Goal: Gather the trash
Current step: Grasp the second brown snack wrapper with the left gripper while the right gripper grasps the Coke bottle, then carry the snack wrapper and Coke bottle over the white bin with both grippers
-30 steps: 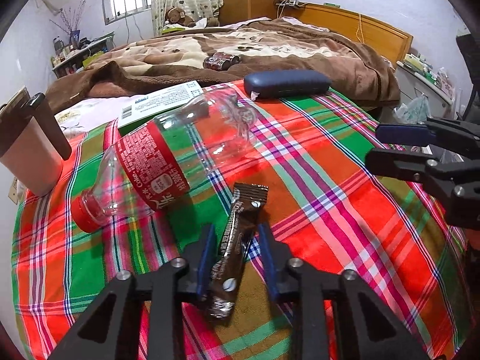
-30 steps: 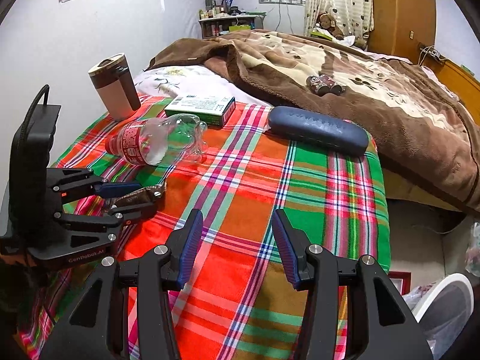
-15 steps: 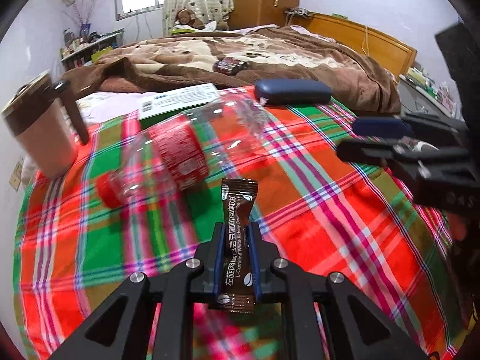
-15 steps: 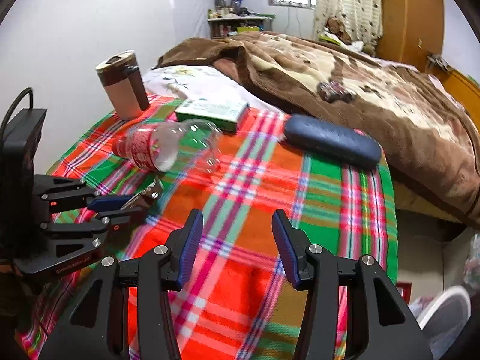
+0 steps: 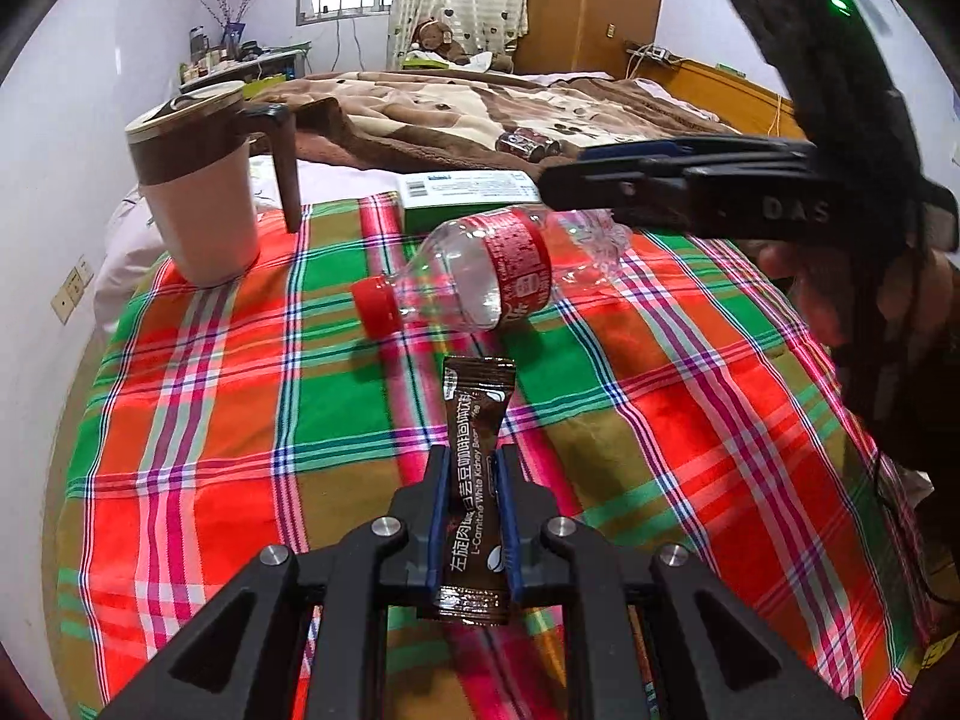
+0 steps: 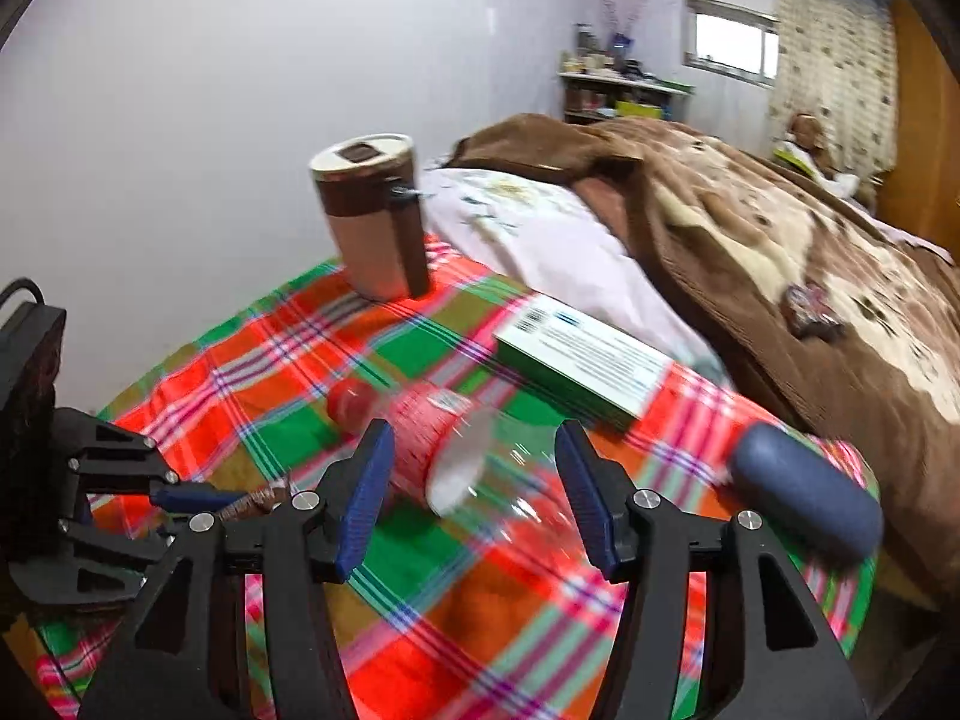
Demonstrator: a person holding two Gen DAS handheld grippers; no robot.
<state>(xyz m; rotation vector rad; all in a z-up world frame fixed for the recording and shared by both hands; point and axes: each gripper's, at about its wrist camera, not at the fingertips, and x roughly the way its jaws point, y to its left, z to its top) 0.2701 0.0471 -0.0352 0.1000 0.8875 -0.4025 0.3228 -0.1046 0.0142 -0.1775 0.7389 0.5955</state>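
A brown sachet wrapper stands up from my left gripper, which is shut on its lower half above the plaid cloth. Beyond it an empty clear bottle with a red label and red cap lies on its side. In the right wrist view the bottle shows, blurred, in the gap of my right gripper. Its jaws are opening and the pads do not touch the bottle. The left wrist view has the right gripper hovering over the bottle's base end. The left gripper with the sachet is at the left.
A brown and pink lidded mug stands at the cloth's far left corner. A green and white box lies behind the bottle, and a blue case to its right. A bed with a brown blanket lies beyond.
My left gripper shut on the sachet and lifted it off the cloth. My right gripper swung left over the bottle, and its jaws stand wider.
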